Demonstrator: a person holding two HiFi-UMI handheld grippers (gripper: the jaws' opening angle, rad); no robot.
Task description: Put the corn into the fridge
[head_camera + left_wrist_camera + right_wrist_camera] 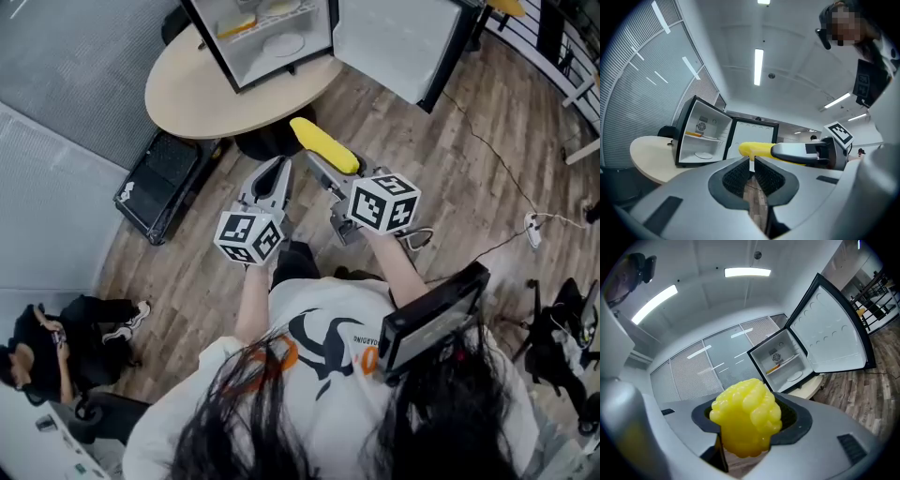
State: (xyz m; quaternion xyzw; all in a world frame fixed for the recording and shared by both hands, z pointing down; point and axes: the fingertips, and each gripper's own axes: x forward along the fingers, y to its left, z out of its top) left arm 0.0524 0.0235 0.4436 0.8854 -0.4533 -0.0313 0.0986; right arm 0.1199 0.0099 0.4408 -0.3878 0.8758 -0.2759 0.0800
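Above the wooden floor [450, 169], a round counter [192, 94] is seen carrying a small fridge [242, 66], whose door [398, 42] is swung wide open. The left hand-held gripper [274, 169] is held level, closed to a thin slit, with nothing between its jaws. The right hand-held gripper [326, 169] is spread wide and clamped on the corn [746, 416], which is held outside the fridge, pointed toward it.

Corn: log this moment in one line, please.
right gripper: shut on corn | left gripper: shut, empty | fridge: door open, on table | corn not yet inside
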